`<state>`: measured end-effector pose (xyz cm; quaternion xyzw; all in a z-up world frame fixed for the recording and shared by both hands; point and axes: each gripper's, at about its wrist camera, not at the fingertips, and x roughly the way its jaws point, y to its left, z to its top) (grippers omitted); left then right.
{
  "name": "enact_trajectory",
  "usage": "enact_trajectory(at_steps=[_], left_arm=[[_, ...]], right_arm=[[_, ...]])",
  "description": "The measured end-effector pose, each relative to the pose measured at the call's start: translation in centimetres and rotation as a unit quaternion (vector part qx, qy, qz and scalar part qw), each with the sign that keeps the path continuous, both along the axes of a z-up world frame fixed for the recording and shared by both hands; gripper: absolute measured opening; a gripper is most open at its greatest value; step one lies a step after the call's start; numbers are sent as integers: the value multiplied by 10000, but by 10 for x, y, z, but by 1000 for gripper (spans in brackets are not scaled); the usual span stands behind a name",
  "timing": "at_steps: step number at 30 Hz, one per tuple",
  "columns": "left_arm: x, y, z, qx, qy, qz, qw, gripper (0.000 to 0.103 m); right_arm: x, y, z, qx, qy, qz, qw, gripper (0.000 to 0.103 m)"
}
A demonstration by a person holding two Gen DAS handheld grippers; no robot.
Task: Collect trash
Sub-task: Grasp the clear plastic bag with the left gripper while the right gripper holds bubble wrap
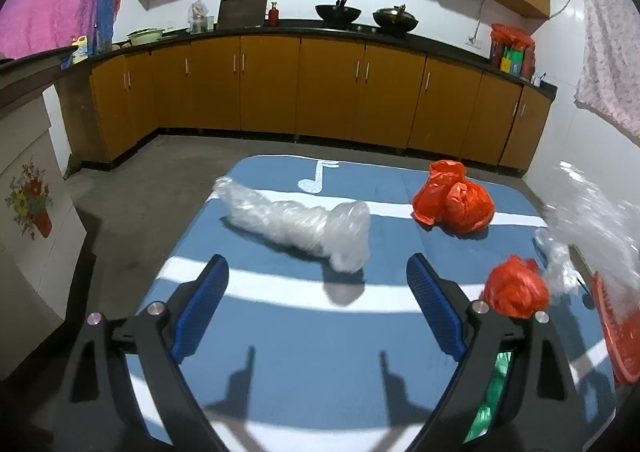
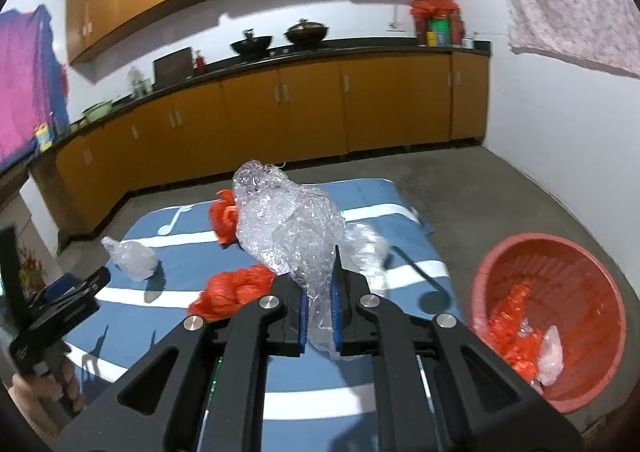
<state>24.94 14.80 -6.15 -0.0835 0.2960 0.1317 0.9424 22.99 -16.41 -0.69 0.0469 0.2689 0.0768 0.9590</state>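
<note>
Trash lies on a blue striped mat [image 1: 304,364]. My left gripper [image 1: 320,308] is open just above the mat with nothing between its blue pads. Just beyond it lies a clear plastic roll [image 1: 296,228], also seen as the clear roll [image 2: 132,256] in the right wrist view. A large red bag [image 1: 456,203] sits farther right and a small crumpled red bag [image 1: 516,292] beside the right finger. My right gripper [image 2: 320,304] is shut on a crumpled clear plastic wrap [image 2: 288,228], lifted off the mat. To its right stands a red basket [image 2: 580,284] holding red and clear scraps.
Orange kitchen cabinets [image 1: 328,87] run along the back wall, with bare concrete floor [image 2: 460,187] between them and the mat. A thin dark stick [image 2: 416,272] lies on the mat near the basket. A hand [image 2: 40,384] holds the left gripper [image 2: 64,292]. Something green [image 1: 492,396] shows under the left gripper's right finger.
</note>
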Motion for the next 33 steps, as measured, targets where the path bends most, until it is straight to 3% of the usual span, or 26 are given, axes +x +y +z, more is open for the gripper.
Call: enact_trajectory(at_steps=[9,11,13,16,25,33], left_arm=[[60,-3,-12,6,364,82,9993,62],[69,-3,-18,5,483,65,9988,51],[76,-3,-24,-77,635,-42,9979,24],[76,-5,-26,-71,670,-156,9976,10],[45,-25,0,113,332,-596,9976,6],[10,-46,41,11,-13,-1019,9948,6]], right_arm=[[-1,-36,-12,5,171,-282,9995,9],[-1,-42,-15,6,205,-328,9993,9],[0,-47,-17,23,238,-373,9990,9],[-2,-53,-20,91,265,-426,9987,9],[-15,-60,-10,169,170,-515,9984,9],[-36,-77,3,249,65,-725,9970,9]])
